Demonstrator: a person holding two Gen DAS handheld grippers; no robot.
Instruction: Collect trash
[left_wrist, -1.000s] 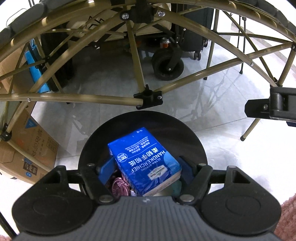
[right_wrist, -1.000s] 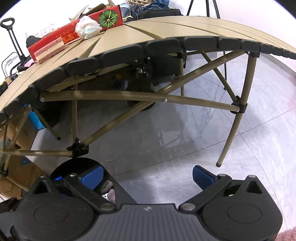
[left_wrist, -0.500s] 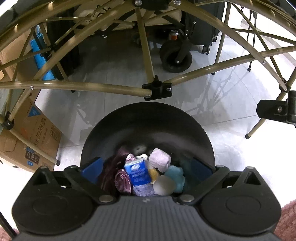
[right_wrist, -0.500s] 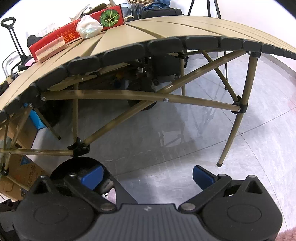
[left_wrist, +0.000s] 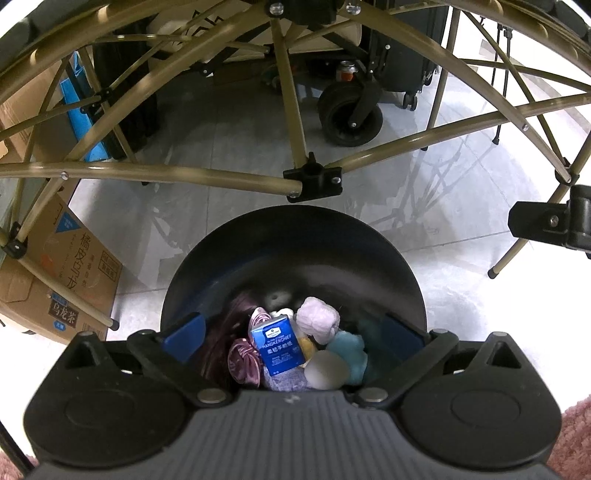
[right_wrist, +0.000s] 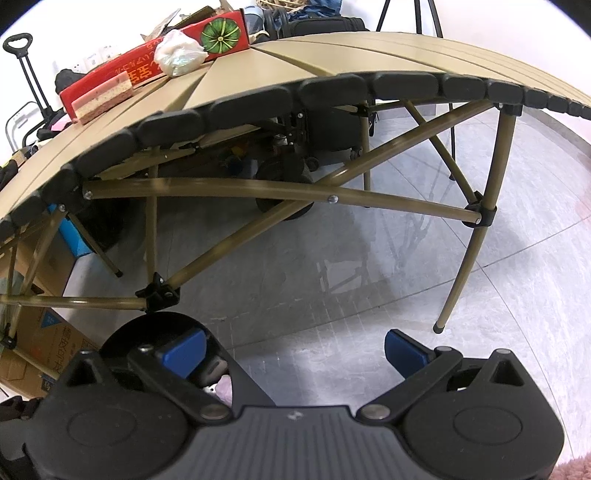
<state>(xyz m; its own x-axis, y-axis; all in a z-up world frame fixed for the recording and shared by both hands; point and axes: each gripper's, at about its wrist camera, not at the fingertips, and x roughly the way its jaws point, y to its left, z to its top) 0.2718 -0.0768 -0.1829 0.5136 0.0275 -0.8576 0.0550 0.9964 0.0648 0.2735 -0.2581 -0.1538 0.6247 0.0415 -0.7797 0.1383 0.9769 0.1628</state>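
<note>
My left gripper (left_wrist: 291, 338) is open and empty, right above a black round bin (left_wrist: 295, 236) on the floor under the table. A blue tissue pack (left_wrist: 277, 346) lies in the bin among crumpled tissues, a pink wad (left_wrist: 318, 320) and purple cloth (left_wrist: 242, 360). My right gripper (right_wrist: 295, 349) is open and empty, low over the floor to the right of the bin (right_wrist: 122, 338). On the tan folding table (right_wrist: 332, 62) lie a crumpled white wad (right_wrist: 180, 53) and a red box (right_wrist: 147, 70).
Table legs and cross braces (left_wrist: 166, 173) stand just behind the bin. Cardboard boxes (left_wrist: 62, 273) sit at the left, a wheeled cart (left_wrist: 351, 114) and suitcase behind. A pink rug (left_wrist: 576, 435) edges the right. The table leg (right_wrist: 469, 258) stands ahead of the right gripper.
The left gripper opened and let go of the blue tissue pack, which dropped into the bin. The right gripper barely moved.
</note>
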